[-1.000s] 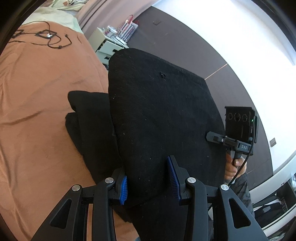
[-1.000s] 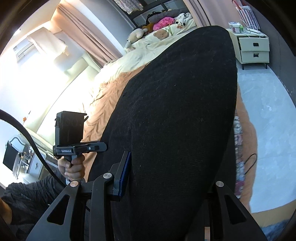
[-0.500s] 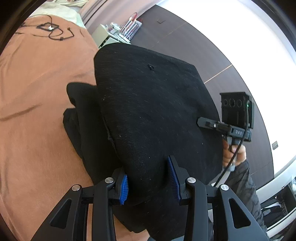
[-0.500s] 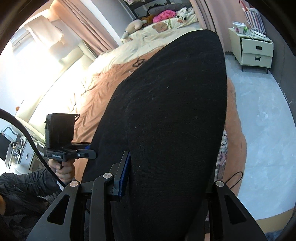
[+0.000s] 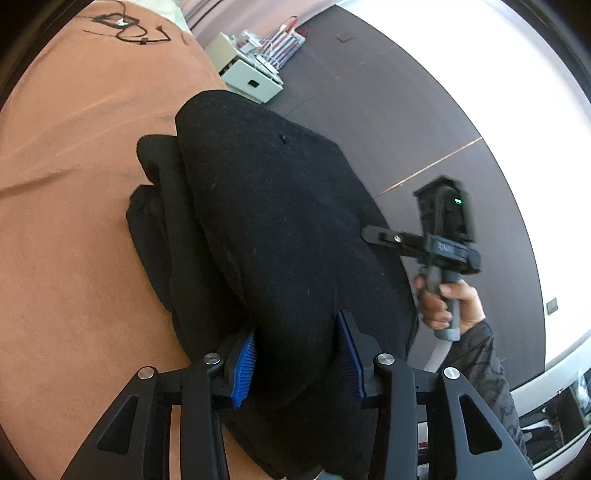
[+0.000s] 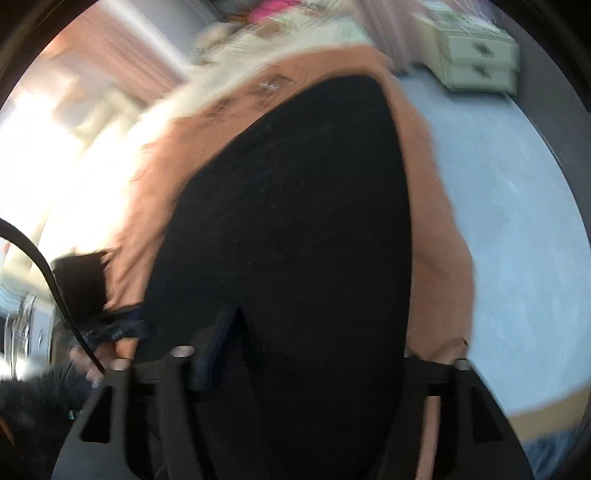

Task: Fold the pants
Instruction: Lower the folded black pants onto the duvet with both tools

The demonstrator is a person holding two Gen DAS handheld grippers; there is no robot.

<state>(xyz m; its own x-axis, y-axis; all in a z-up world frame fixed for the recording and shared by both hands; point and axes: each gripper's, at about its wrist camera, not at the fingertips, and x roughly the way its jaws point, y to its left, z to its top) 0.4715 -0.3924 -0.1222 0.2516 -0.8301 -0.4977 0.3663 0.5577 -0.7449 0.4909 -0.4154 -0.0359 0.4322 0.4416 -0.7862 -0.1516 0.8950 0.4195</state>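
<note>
The black pants [image 5: 280, 229] lie on the orange-brown bed cover [image 5: 74, 221], an upper layer folded over lower ones. My left gripper [image 5: 295, 362] holds the near edge of that layer. Its jaws are easing open, but the blue pads [image 5: 245, 369] still press the cloth. In the left wrist view a hand holds my right gripper [image 5: 373, 234] at the pants' right edge. The right wrist view is blurred. There my right gripper [image 6: 314, 343] is opening its jaws wide, with the pants [image 6: 295, 221] loose between them and the right finger hidden by cloth. The left gripper [image 6: 85, 288] is a dark blur at left.
A pale nightstand [image 5: 251, 74] with clutter stands past the bed's corner, seen too as drawers [image 6: 476, 66]. A black cable [image 5: 125, 29] lies on the cover at the far end. Pale floor [image 6: 498, 221] runs along the bed's right side, with a dark wall [image 5: 424, 110] behind.
The folded layer has come down closer onto the lower layers. My right gripper's jaws have spread apart off the cloth, and that hand has moved sideways, which blurs its view.
</note>
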